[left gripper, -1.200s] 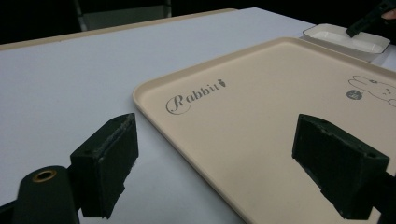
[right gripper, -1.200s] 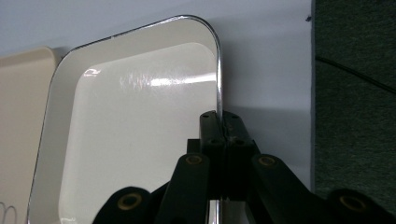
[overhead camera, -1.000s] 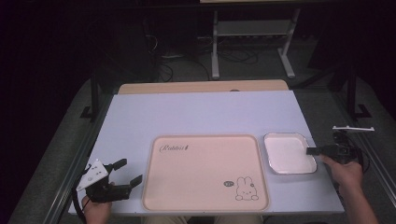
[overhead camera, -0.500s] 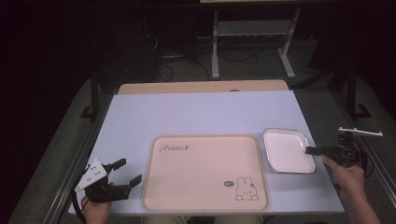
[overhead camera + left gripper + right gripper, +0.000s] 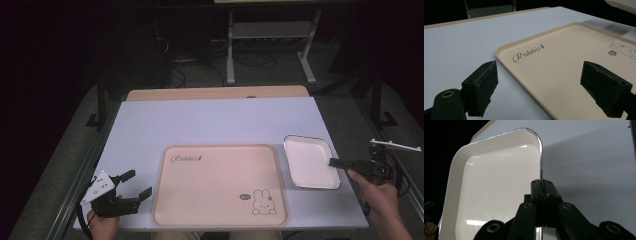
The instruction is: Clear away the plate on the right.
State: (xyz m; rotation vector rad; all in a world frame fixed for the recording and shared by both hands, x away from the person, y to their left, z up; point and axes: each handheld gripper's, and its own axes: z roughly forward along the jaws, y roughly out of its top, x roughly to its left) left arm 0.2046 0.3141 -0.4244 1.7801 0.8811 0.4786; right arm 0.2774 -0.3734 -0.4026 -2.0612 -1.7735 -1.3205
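Right gripper [image 5: 336, 162] pinches the near rim of the white dish [image 5: 307, 161], which stretches away ahead of its jaws. Beyond the dish's far side lies the pink tray [image 5: 220, 185]; the left gripper [image 5: 136, 186], jaws wide, sits at that tray's opposite edge.

A lab-like recording room, dim all round. The pale table [image 5: 220, 120] stands lit on grey carpet [image 5: 75, 150]; beyond its far edge, cables [image 5: 250, 60] lie loose on the floor around a metal stand [image 5: 270, 45], with dark frames beside the table and blackness behind.
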